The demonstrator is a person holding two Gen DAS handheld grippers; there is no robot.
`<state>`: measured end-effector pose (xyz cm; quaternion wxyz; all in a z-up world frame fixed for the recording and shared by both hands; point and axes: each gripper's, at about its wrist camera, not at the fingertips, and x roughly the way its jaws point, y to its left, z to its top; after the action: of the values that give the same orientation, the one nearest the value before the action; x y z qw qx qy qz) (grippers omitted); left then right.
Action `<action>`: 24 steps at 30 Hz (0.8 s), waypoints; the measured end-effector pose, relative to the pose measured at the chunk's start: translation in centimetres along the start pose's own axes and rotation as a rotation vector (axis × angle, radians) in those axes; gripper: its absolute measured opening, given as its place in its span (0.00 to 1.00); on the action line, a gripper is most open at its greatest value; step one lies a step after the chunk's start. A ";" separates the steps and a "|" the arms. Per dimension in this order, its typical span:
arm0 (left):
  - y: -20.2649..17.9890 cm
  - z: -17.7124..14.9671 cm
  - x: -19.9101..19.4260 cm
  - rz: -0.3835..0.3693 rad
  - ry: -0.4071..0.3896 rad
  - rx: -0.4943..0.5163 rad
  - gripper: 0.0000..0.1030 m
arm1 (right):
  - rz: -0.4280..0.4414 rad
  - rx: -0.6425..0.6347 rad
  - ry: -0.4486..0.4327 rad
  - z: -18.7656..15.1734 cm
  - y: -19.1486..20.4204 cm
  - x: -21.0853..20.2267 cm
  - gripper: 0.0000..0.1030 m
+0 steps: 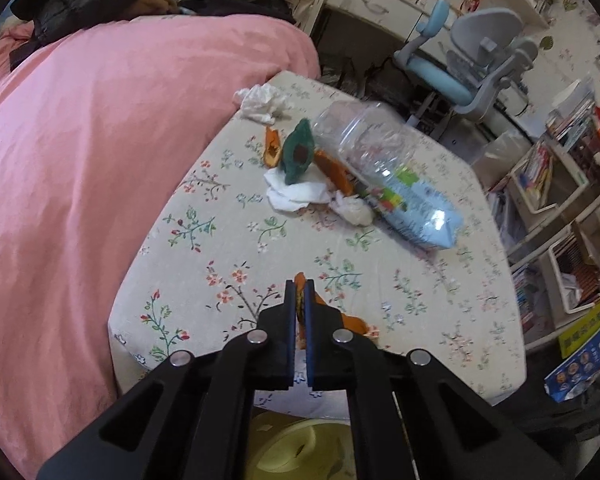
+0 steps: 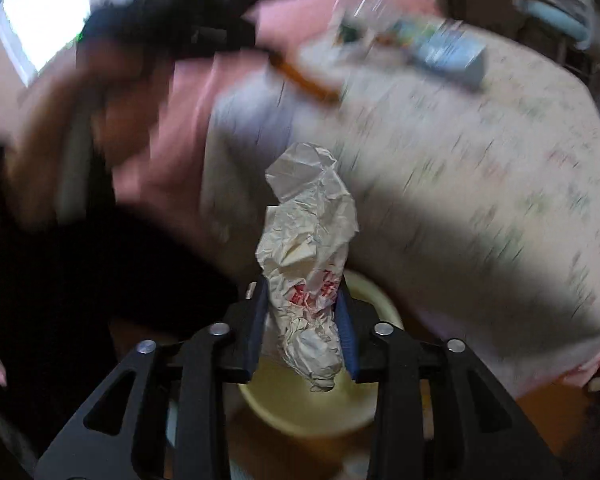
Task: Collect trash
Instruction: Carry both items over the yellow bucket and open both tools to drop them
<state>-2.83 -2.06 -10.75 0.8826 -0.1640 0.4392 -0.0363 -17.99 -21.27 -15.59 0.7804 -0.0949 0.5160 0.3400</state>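
Note:
My left gripper (image 1: 299, 285) is shut on a piece of orange peel (image 1: 352, 322) near the front edge of the floral table (image 1: 220, 240). Further back lie a clear plastic bottle (image 1: 364, 136), a blue packet (image 1: 420, 212), a green peel (image 1: 298, 152), more orange peel (image 1: 336, 174) and white tissues (image 1: 296, 194). In the blurred right wrist view, my right gripper (image 2: 302, 282) has a crumpled white paper (image 2: 312, 220) with red print between its pads, touching both. It hangs over a pale yellow bin (image 2: 300, 404), which also shows under the left gripper (image 1: 300, 448).
A pink bedcover (image 1: 100, 140) runs along the table's left side. Another tissue wad (image 1: 260, 102) sits at the far corner. A blue and grey chair (image 1: 480, 60) and shelves of books (image 1: 560, 200) stand to the right.

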 end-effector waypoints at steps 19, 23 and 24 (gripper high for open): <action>-0.9 -2.9 -4.1 -0.189 -0.003 0.023 0.04 | 0.002 0.339 -0.196 0.8 -7.3 -3.8 0.61; -1.5 -5.9 -5.0 -0.225 0.065 0.063 0.04 | 0.006 0.369 -0.242 0.7 -7.9 -4.9 0.61; -1.6 -6.8 -4.9 -0.230 0.092 0.073 0.04 | 0.006 0.373 -0.248 0.7 -8.0 -5.2 0.61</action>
<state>-11.09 -4.31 -10.29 0.8569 -0.1790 0.4558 -0.1608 -13.69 -29.20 -12.40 0.8409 0.0954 0.4702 0.2502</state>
